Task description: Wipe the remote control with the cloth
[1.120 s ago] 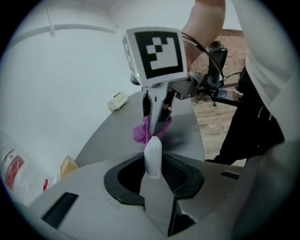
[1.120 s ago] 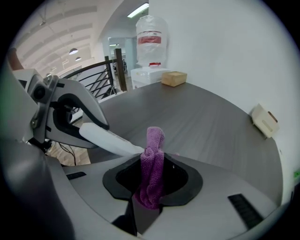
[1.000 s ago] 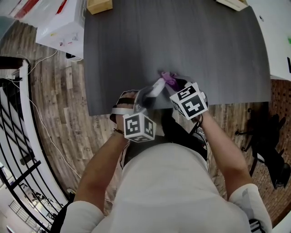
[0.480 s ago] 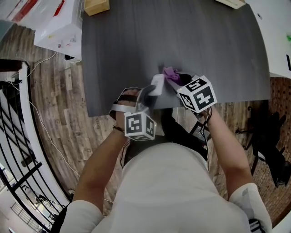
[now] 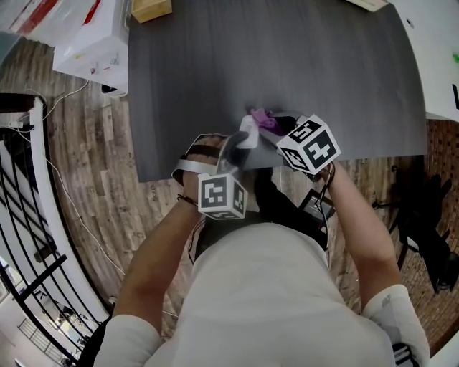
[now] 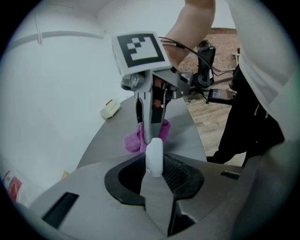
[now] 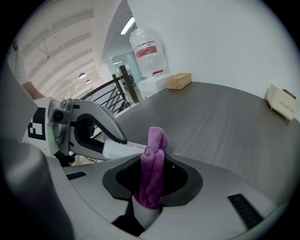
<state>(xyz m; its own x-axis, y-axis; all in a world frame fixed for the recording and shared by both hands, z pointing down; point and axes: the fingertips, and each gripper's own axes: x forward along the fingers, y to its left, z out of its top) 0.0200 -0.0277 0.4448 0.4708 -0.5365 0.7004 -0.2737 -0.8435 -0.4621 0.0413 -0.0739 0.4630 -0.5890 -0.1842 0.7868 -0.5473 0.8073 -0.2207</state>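
Observation:
My left gripper (image 5: 233,149) is shut on a slim white remote control (image 5: 248,133) and holds it above the near edge of the dark grey table (image 5: 287,57). In the left gripper view the remote (image 6: 154,157) stands edge-on between the jaws of the left gripper (image 6: 154,165). My right gripper (image 5: 271,127) is shut on a purple cloth (image 5: 262,118), which sits against the remote's far end. In the right gripper view the cloth (image 7: 153,173) rises bunched from the right gripper (image 7: 152,187), with the remote (image 7: 123,150) just behind it.
A wooden block (image 5: 152,9) and a white box (image 5: 93,43) lie at the table's far left. A cream object (image 7: 283,101) sits near the far right edge. Black railings (image 5: 29,215) and wood floor are on the left. The person's torso stands close behind both grippers.
My right gripper with the cloth has shifted a little up and to the right, then back left along the remote's far end. The left gripper has rolled slightly, still holding the remote.

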